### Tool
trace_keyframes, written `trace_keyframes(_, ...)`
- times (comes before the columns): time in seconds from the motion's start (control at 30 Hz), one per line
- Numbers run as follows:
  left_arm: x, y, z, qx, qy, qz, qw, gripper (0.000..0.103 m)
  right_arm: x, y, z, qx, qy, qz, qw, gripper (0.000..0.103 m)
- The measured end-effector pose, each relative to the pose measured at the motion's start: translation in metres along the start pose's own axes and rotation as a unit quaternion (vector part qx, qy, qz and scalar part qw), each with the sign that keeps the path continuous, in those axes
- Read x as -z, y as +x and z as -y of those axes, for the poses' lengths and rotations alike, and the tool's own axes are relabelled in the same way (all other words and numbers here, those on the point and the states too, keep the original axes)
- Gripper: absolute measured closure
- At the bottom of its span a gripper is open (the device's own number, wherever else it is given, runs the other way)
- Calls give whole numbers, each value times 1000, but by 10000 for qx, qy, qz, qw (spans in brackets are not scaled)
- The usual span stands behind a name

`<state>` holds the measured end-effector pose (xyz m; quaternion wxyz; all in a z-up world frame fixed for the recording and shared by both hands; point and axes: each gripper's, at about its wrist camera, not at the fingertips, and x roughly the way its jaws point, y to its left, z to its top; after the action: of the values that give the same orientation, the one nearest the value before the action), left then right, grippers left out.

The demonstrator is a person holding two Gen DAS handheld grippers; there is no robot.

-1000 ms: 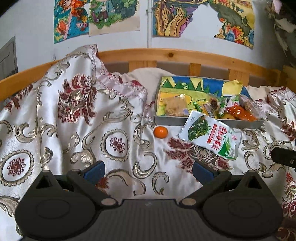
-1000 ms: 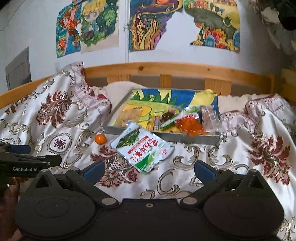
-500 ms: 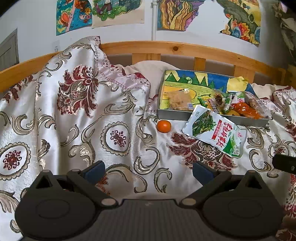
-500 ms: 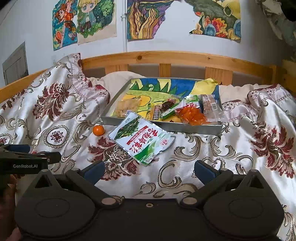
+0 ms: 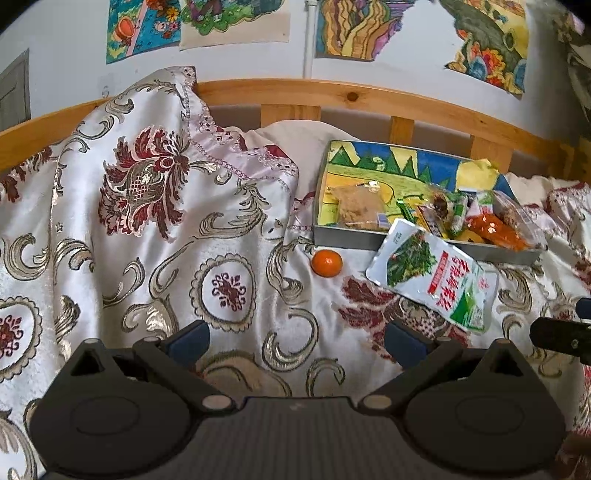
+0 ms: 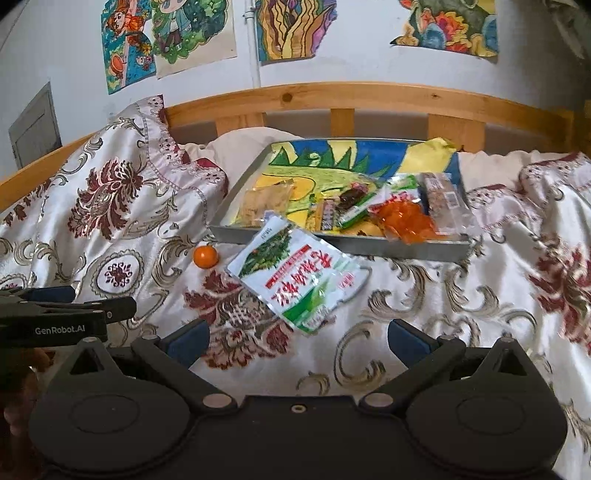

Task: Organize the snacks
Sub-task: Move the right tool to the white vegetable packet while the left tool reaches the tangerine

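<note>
Satin bedspread (image 5: 229,236): cream, with silver scrolls and dark red flowers, filling my left wrist view.
Left claw (image 5: 295,341): mine, jaws spread wide, blue pads apart, nothing between them, hanging over the cloth.
Tangerine (image 5: 326,262): on the cloth just ahead of the tray's near left corner, and bigger in view than a second ago — I have come in closer.
Green-and-white packet (image 5: 432,277): lying flat on the spread, its top corner propped against the tray's front wall.
Tray (image 5: 351,233): grey metal, lined with a bright drawing, sitting on the bed near the wooden rail (image 5: 369,98).
Tray contents: a pale brown bag (image 5: 356,208) at the left; an orange wrapper (image 5: 493,230) and small packs crowded at the right.
Right claw, seen from the left: only a black tip (image 5: 559,334) at the right edge.

Right wrist view now.
Right claw (image 6: 297,341): also gaping wide, holding nothing, pads well apart above the cloth.
Packet (image 6: 299,273): straight ahead, between my pads and the tray (image 6: 369,248), larger than half a second back.
Tangerine (image 6: 205,256): just left of the packet, not touching it.
Left claw from here (image 6: 74,306): black body at the left edge, low over the spread.
Drawings (image 6: 168,33): have slid up toward the top of the view.
</note>
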<state>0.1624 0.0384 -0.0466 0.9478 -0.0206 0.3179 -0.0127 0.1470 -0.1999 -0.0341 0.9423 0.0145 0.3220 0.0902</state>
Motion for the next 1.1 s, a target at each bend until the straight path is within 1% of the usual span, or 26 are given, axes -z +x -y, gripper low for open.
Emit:
trace_keyframes(0.1, -6, 6, -3, 32, -58, 17, 10000, 0, -8, 6, -1, -68, -172, 27, 9998, 1)
trace_keyframes(0.3, -23, 22, 2, 70, 12, 95, 9999, 0, -19, 19, -2, -173, -723, 155, 9971, 1)
trace_keyframes(0.47, -34, 40, 9, 71, 160, 84, 9998, 1, -27, 34, -1, -279, -1283, 363, 9907, 1)
trace_keyframes(0.6, -42, 60, 14, 100, 246, 5, 9996, 0, -27, 50, 4, -352, -1587, 394, 9859, 1)
trace_keyframes(0.73, -45, 80, 21, 161, 342, -84, 9993, 1, -25, 66, 8, -397, -1744, 372, 9832, 1)
trace_keyframes(0.9, -49, 97, 26, 268, 454, -118, 9985, 1, -23, 86, 13, -474, -1797, 313, 9821, 1)
trace_keyframes(0.97, -52, 104, 27, 327, 473, -142, 9982, 0, -24, 93, 13, -521, -1822, 299, 9814, 1)
trace_keyframes(1.1, -55, 115, 27, 324, 440, -228, 9982, 1, -28, 111, 13, -592, -1839, 316, 9806, 1)
